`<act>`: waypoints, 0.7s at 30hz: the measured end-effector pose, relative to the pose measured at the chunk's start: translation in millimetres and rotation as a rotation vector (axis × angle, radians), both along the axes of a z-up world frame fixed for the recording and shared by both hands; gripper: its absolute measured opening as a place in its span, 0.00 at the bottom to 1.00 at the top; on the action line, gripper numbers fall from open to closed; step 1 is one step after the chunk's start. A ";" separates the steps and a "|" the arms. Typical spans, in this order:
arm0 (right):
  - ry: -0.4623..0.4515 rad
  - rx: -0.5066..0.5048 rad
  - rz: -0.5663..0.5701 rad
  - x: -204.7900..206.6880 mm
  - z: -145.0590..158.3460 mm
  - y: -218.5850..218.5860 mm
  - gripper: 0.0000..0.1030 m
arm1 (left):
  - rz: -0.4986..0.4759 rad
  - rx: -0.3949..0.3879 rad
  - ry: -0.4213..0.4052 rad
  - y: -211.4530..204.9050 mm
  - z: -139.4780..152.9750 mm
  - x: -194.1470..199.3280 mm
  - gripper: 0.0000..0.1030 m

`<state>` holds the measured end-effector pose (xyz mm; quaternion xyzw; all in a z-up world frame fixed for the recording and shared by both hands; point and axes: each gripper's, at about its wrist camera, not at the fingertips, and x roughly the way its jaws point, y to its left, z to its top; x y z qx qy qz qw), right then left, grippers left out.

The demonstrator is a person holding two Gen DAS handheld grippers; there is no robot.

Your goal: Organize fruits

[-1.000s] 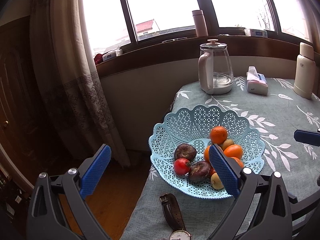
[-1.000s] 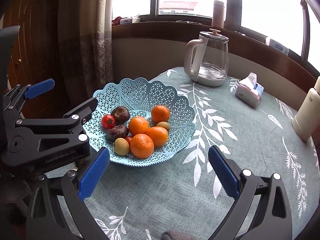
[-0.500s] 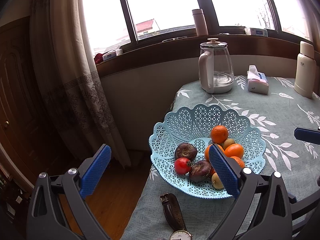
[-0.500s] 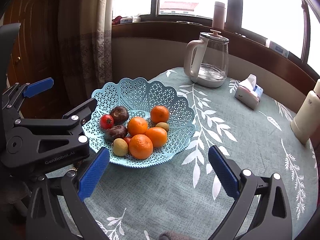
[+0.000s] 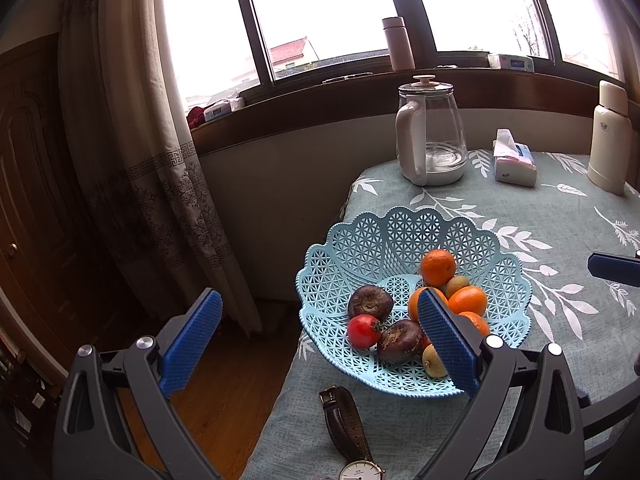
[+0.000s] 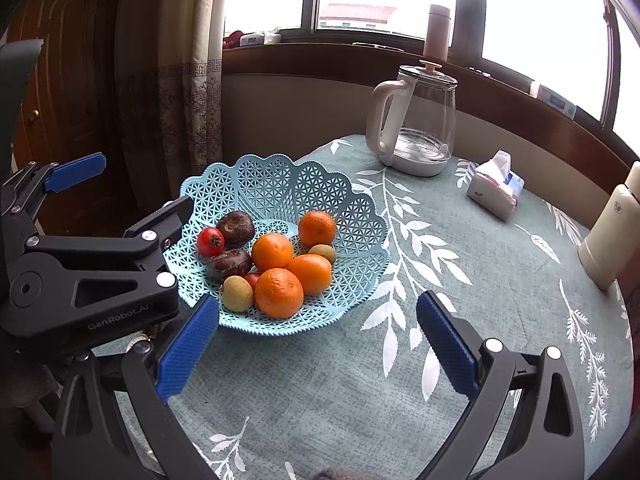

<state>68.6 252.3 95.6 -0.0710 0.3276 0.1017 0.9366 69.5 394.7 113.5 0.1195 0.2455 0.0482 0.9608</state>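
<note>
Bay window with dark wooden sill behind a worktop (image 5: 500,208) draped in a teal cloth with white leaves.

From the left wrist: left tool (image 5: 316,340) spread wide, blue pads holding nothing, hanging over the worktop's left edge. Pale blue lattice basket (image 5: 360,248) close to that edge, holding the fruit: oranges (image 5: 438,267), a red tomato (image 5: 363,331), two dark purple fruits (image 5: 370,302), small greenish-brown fruits (image 5: 457,285). Right pad crossing in front of part of the pile. Brown-strapped wristwatch (image 5: 348,428) flat on the cloth at the near edge, just beside the basket. Glass kettle (image 5: 432,136) toward the far edge, tissue pack (image 5: 514,160) to its right, cream flask (image 5: 610,140) at the far right. One blue pad of the right tool (image 5: 614,268) poking in from the right.

From the right wrist: right tool (image 6: 316,344) also spread wide and empty, over bare cloth near the worktop's front edge. Basket (image 6: 272,184) ahead and left, four oranges (image 6: 279,292) counted, tomato (image 6: 210,241) and purple fruits (image 6: 236,223) on its left side; something red half hidden under the front orange, possibly a second tomato. Left tool (image 6: 120,188) at the basket's left rim, touching or not impossible to tell. Kettle (image 6: 420,120), tissue pack (image 6: 496,184) and flask (image 6: 608,236) along the far and right edges.
</note>
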 end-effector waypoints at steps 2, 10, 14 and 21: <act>0.008 0.008 -0.002 0.9 -1.0 -1.6 0.95 | 0.000 0.000 0.002 -0.8 -1.3 0.7 0.97; -0.019 -0.008 -0.018 -2.1 -1.4 -4.9 0.95 | -0.002 0.005 0.007 -3.5 -2.5 1.3 0.97; 0.001 -0.007 -0.043 0.3 -2.7 -10.9 0.95 | -0.004 0.009 0.006 -5.6 -2.1 1.8 0.97; 0.066 0.040 -0.117 0.3 -12.5 -46.6 0.95 | -0.015 0.000 -0.010 -14.1 4.7 -3.8 0.97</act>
